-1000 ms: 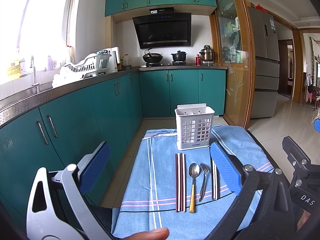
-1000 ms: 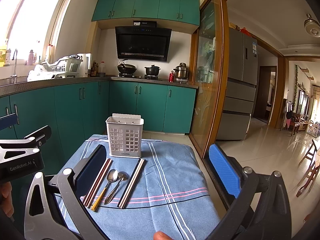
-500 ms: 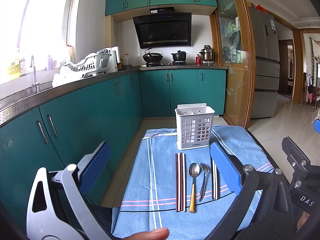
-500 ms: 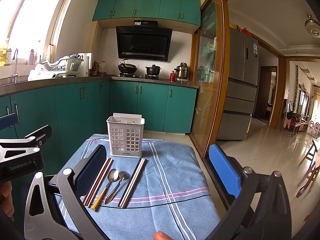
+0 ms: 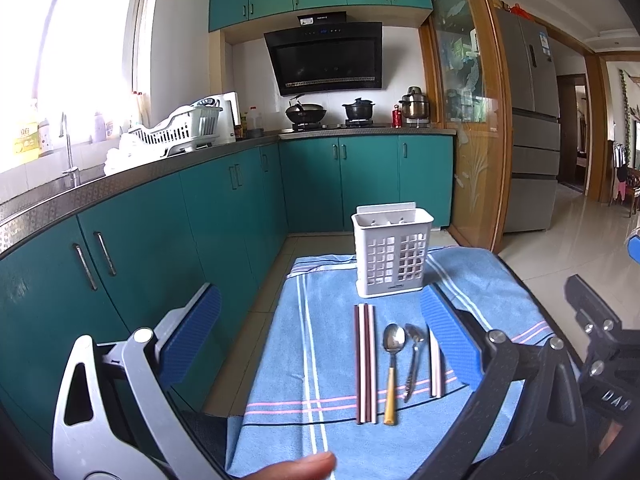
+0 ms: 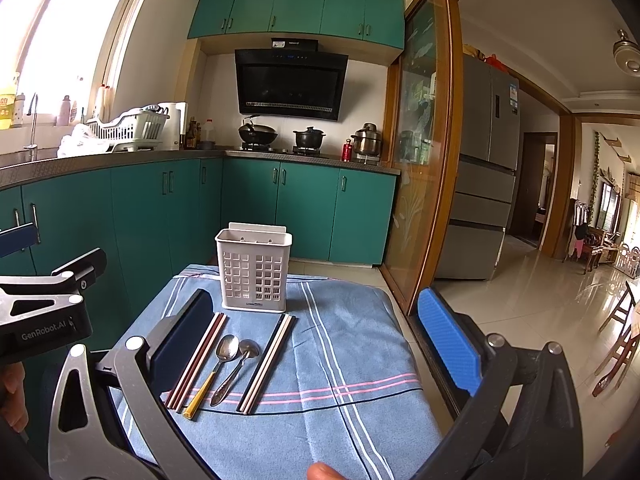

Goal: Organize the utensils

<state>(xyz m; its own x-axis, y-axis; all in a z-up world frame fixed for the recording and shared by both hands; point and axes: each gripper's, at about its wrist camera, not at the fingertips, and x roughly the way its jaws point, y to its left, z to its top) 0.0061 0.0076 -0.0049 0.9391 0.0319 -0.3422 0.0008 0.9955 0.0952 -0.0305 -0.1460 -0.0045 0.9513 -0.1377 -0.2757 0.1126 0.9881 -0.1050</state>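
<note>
Teal kitchen cabinets (image 5: 224,216) ran behind a blue striped cloth (image 5: 320,320) on which the utensils lay in one row: two pairs of chopsticks and two spoons, with one white slotted holder (image 5: 392,254) standing upright just beyond their tips. Counted across the left wrist view, there was a dark reddish chopstick pair (image 5: 365,364), a spoon with a yellow handle (image 5: 391,364), an all-metal spoon (image 5: 414,358) and a pale chopstick pair (image 5: 435,364), all lying side by side and apart from the holder. That row sat ahead of the left gripper (image 5: 320,354), between its two blue pads, the pale pair partly hidden by the right-hand pad; the jaws stood wide apart and held nothing, above the cloth. In the right wrist view the same four items lay ahead of the right gripper (image 6: 316,344), closer to its left-hand finger, the reddish pair (image 6: 198,360) just beside that dark pad and the holder (image 6: 254,270) farther forward. Its jaws were likewise spread wide and held nothing. A thumb tip (image 5: 296,467) showed at the bottom edge under the left gripper.
</note>
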